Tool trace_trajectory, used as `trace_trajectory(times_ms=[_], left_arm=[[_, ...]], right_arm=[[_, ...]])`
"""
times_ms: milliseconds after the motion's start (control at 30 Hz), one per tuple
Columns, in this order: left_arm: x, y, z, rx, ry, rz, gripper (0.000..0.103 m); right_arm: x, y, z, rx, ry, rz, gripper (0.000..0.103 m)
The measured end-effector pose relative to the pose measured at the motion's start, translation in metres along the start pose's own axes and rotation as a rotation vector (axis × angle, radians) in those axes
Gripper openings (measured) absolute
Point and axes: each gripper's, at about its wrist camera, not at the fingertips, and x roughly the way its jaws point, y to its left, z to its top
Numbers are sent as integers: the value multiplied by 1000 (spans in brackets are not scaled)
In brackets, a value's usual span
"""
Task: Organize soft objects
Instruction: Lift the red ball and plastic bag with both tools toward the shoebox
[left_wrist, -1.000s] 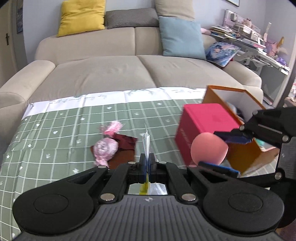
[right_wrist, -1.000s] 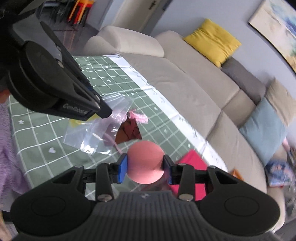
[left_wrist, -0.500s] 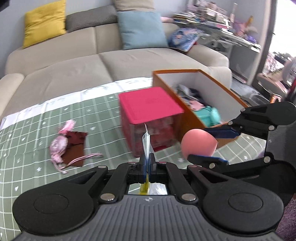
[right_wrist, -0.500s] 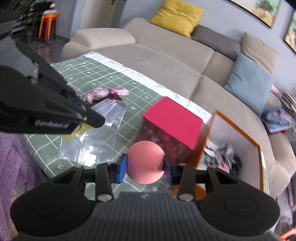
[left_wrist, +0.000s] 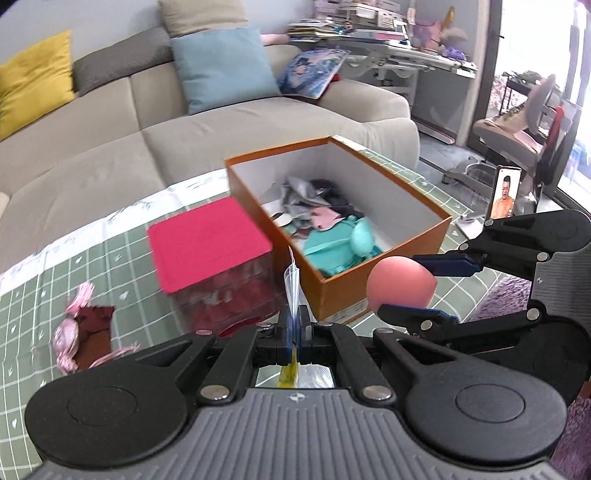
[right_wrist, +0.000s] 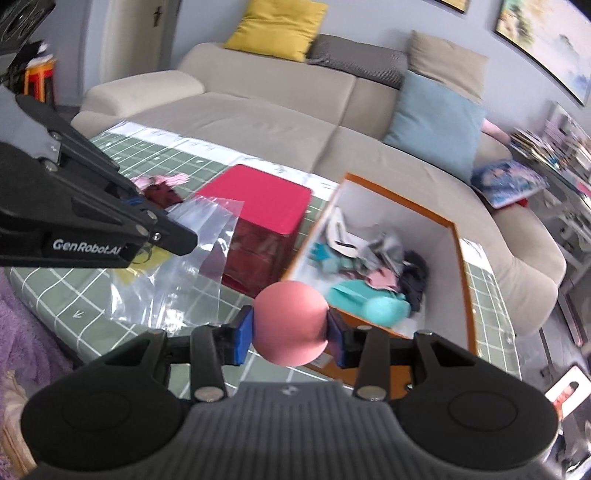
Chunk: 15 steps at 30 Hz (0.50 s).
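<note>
Pink foam: a soft pink ball sits squeezed between the blue pads of the right gripper; it hangs above the table's near edge, just short of the orange box
Clear plastic: the left gripper has its jaws fully closed on the edge of a clear plastic bag; the bag droops over the green checked tablecloth, beside the ball
Orange box: open-topped, toward the table's right edge; it holds a teal soft toy and crumpled cloth pieces
Red-lidded container: just left of the box, near the table's middle
Pink pouch: lies with a dark red cloth toward the table's left edge, not yet sorted
Risk, ball: the foam is round and springy; a loosened pinch could let it squirt out and roll off the near edge
Risk, bag: thin film held only by its rim may slide free, or snag the box's corner
Risk, crowding: the two grippers sit close together; a careless swing could knock them
</note>
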Motion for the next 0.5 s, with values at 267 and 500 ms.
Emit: trace_trajectory(times_ms=[267, 500], left_arm=[[16, -17, 26, 39, -17, -16, 1], [39, -20, 61, 60, -49, -26, 1]], right_arm=[[1, -36, 0, 99, -30, -19, 41], [17, -66, 7, 138, -50, -54, 41]])
